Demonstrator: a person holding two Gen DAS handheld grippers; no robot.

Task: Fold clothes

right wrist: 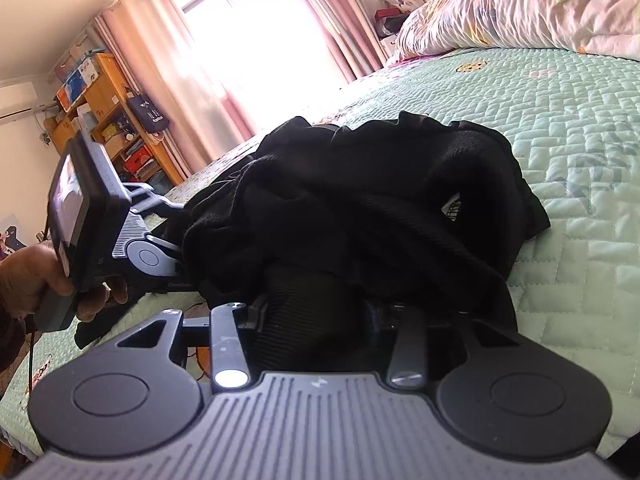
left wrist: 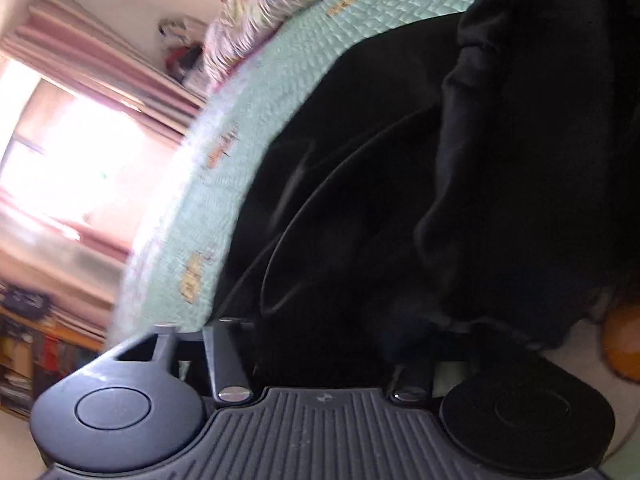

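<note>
Both grippers are biting the crumpled black garment [right wrist: 360,200] low in frame, left gripper [left wrist: 320,344] clamped together, right gripper [right wrist: 316,312] clamped on its ribbed hem; spreading it flat looks next.

No text reads clearly. A white tag [right wrist: 451,213] on the black garment [right wrist: 360,200] carries marks too small to read, and raised lettering on the left gripper [right wrist: 182,256] is blurred.

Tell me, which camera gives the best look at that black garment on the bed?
The right wrist view: the black garment lies crumpled on the green quilt, its outline and white label visible. The left wrist view is too close, showing only dark, blurred folds.
</note>
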